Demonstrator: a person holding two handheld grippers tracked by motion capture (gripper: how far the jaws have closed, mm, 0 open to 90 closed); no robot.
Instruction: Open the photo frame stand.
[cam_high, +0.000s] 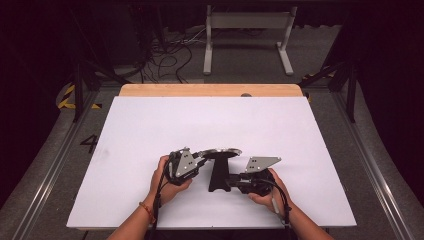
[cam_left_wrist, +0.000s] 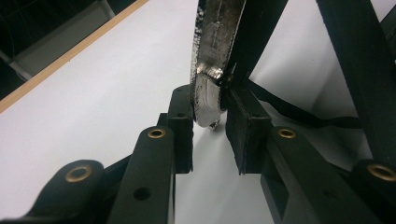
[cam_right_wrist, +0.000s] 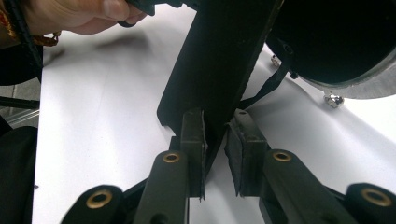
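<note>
A black stand (cam_high: 217, 175) with a round metal disc (cam_high: 222, 151) on top rests on the white table near its front. From the left, my left gripper (cam_high: 202, 157) is shut on the disc's rim. In the left gripper view both pads (cam_left_wrist: 183, 116) press the silver disc edge (cam_left_wrist: 208, 88) just where it meets the black stand (cam_left_wrist: 257, 32). My right gripper (cam_high: 228, 181) comes in from the right, low down, and is shut on the stand's base. In the right gripper view its jaws (cam_right_wrist: 215, 140) pinch the lower edge of the black upright (cam_right_wrist: 219, 60), with the disc's underside (cam_right_wrist: 336, 46) above.
A white sheet (cam_high: 150, 130) covers the table, with a wooden strip (cam_high: 210, 90) along the far edge. Behind the table a white frame (cam_high: 247, 30) and loose cables (cam_high: 165, 55) lie on the grey floor. The person's other hand (cam_right_wrist: 79, 16) is in the right gripper view.
</note>
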